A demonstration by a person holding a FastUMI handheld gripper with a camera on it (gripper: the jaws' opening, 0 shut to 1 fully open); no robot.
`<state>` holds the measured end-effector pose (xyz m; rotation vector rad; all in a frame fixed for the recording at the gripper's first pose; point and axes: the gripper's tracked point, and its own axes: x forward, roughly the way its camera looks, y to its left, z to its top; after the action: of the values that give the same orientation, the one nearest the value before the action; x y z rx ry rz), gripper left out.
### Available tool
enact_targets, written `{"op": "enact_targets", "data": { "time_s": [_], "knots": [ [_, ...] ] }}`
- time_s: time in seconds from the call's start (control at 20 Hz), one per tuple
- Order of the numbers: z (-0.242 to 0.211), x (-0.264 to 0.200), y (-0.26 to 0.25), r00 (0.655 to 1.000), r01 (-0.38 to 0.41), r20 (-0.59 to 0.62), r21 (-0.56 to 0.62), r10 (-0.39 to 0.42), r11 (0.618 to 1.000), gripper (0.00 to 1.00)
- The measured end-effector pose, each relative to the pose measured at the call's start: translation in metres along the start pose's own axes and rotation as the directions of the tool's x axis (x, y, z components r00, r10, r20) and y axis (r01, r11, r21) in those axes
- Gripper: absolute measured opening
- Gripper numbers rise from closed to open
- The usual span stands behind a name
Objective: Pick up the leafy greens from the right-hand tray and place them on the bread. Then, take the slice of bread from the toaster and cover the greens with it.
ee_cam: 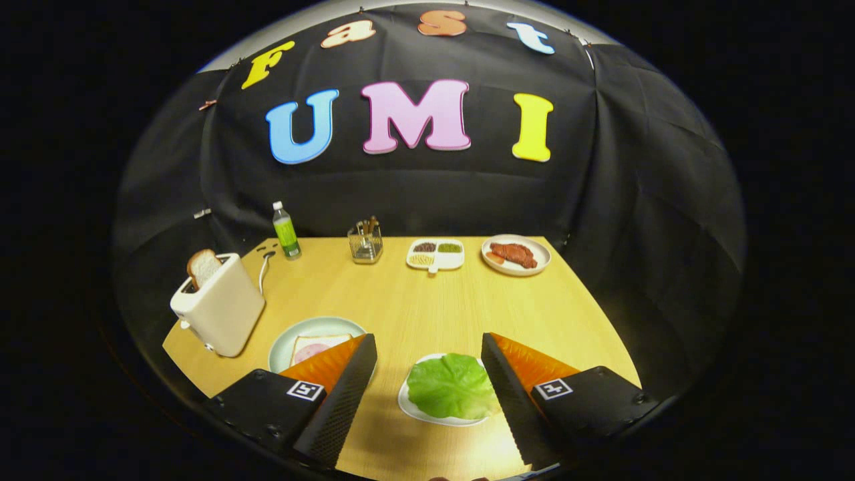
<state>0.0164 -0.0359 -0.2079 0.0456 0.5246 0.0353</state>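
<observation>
The desk (414, 307) is seen carrying all items. A toaster (220, 310) stands at its left edge, a bread slice (202, 266) upright in the slot, its long axis vertical. Ahead of the left finger, a plate (314, 331) holds flat bread (314, 346) topped with a pink slice. The gripper (427, 374) is held with fingers (344, 394) spread wide, nothing gripped. The leafy greens (451, 385) lie flat on a white tray (417, 407) between the fingers, nearer the right one, long axis roughly crosswise. At the far edge are noted a meat plate (516, 255), divided dish (435, 255), glass holder (365, 242) and bottle (286, 230).
</observation>
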Motion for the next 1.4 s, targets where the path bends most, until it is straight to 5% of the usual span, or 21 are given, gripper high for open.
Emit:
{"op": "enact_targets", "data": {
  "time_s": [0.8, 1.4],
  "knots": [
    [-0.125, 0.091, -0.031, 0.94, -0.078, -0.336, -0.06, 0.053, 0.995, 0.98],
    [-0.134, 0.094, -0.039, 0.924, -0.117, -0.374, -0.072, 0.081, 0.991, 0.76]
  ]
}}
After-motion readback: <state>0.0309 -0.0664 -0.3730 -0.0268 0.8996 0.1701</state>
